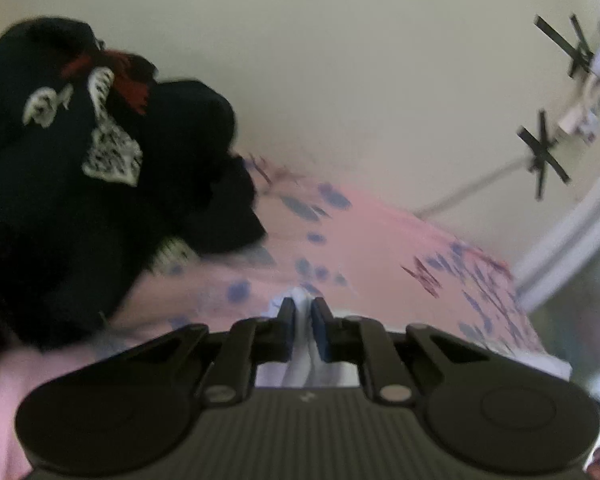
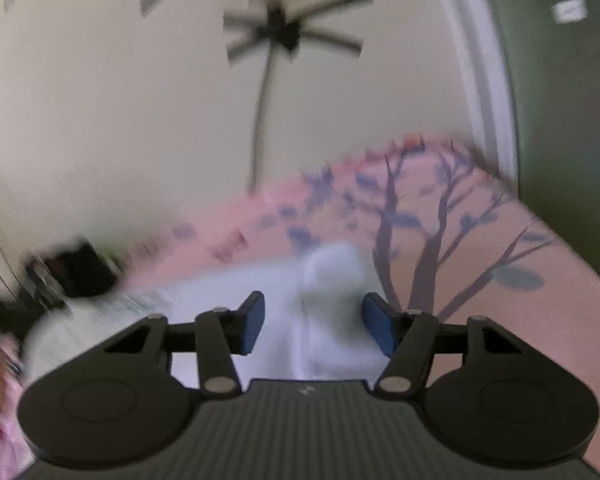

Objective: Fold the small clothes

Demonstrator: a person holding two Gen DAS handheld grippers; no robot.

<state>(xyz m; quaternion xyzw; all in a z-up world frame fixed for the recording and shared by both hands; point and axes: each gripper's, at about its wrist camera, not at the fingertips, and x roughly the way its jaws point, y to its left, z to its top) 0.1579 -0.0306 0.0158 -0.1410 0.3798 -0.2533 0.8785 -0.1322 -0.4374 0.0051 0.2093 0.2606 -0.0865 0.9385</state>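
Left gripper (image 1: 303, 328) clenched on white garment (image 2: 291, 320); right gripper (image 2: 313, 326) released, straddling it. Advice: pinch opposite edge, keep cloth taut over pink sheet (image 2: 500, 312), clear of black clothes (image 1: 79, 160).

Motion blur smears the white garment (image 2: 324, 300) and the dark pile (image 2: 71, 276) beside it in the right view, while the black clothes (image 1: 79, 184) run off the left view's edge.
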